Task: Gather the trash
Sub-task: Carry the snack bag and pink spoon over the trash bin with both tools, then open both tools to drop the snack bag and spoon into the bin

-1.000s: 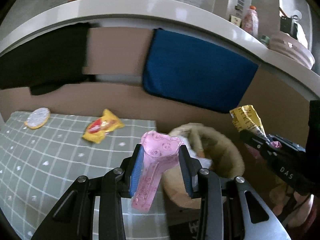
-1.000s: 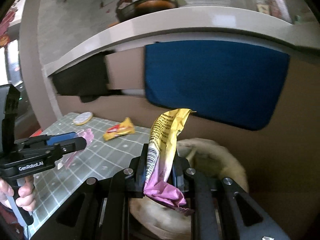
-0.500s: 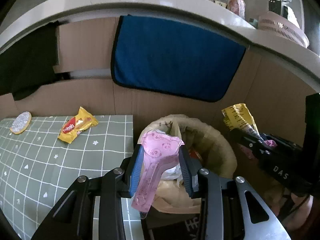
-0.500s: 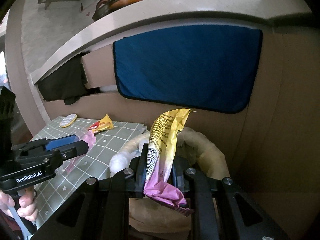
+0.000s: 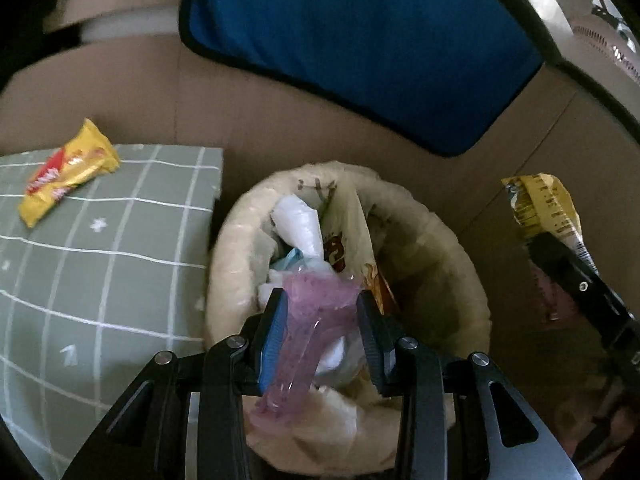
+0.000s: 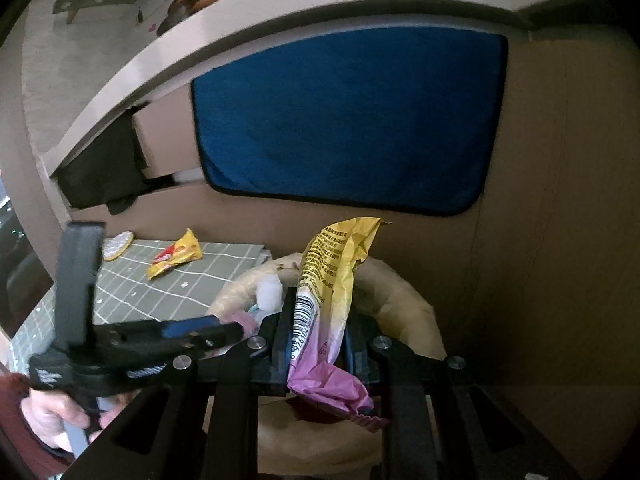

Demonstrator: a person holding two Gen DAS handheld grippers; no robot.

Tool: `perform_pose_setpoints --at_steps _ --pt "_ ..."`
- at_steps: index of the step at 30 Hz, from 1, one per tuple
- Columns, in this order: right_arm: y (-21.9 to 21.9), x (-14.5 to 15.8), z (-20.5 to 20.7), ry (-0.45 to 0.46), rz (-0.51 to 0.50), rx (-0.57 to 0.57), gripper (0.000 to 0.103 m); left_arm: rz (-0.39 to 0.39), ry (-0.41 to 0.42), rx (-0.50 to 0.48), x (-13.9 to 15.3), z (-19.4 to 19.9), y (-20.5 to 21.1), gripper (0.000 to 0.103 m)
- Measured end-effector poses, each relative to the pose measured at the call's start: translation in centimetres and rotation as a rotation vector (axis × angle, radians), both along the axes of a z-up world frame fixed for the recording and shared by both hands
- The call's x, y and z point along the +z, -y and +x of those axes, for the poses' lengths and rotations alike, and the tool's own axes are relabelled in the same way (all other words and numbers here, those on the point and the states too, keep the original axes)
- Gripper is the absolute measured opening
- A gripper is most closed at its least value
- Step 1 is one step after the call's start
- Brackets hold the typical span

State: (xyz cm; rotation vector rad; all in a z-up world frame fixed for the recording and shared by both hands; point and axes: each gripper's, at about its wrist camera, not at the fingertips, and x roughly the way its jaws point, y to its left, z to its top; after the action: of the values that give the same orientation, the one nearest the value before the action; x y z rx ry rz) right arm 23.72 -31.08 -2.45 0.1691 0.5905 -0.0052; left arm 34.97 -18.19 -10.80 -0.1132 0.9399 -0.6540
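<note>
My left gripper (image 5: 322,312) is shut on a clear pink wrapper (image 5: 308,320) and hangs right over the mouth of the cream trash bin (image 5: 232,240), which holds white and printed rubbish. My right gripper (image 6: 316,328) is shut on a yellow and pink snack bag (image 6: 332,276) that stands upright between its pads, just short of the bin's rim (image 6: 400,288). The same bag (image 5: 544,208) shows at the right edge of the left wrist view. The left gripper (image 6: 224,330) reaches in from the left in the right wrist view, over the bin. A yellow and red candy wrapper (image 5: 66,170) lies on the green checked mat.
The green checked mat (image 5: 100,272) ends next to the bin's left side. A small round silvery lid (image 6: 117,245) lies at the mat's far corner. Cardboard walls (image 5: 280,112) with a hanging blue cloth (image 5: 360,48) close in behind the bin. A hand (image 6: 52,416) holds the left gripper's handle.
The left gripper has swung right and down from the mat to over the bin's mouth with the pink wrapper. The right gripper has come a little closer to the bin with its bag.
</note>
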Motion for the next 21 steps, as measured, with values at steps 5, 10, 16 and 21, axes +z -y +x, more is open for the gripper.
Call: perform_pose_setpoints --at_steps 5,10,16,21 --pt "0.5 -0.7 1.0 -0.021 -0.005 -0.012 0.017 -0.069 -0.043 -0.054 -0.8 0.8 0.7 0.037" --pt "1.0 -1.0 1.9 -0.030 0.015 -0.020 0.017 -0.173 -0.062 -0.024 0.3 1.6 -0.9 0.046" --pt "1.1 -1.8 2.3 -0.025 0.074 -0.002 0.035 -0.247 0.019 0.082 4.0 1.5 -5.0 0.053" --pt "0.4 -2.6 2.8 -0.049 0.059 -0.006 0.051 -0.185 0.106 0.184 6.0 -0.2 -8.0 0.053"
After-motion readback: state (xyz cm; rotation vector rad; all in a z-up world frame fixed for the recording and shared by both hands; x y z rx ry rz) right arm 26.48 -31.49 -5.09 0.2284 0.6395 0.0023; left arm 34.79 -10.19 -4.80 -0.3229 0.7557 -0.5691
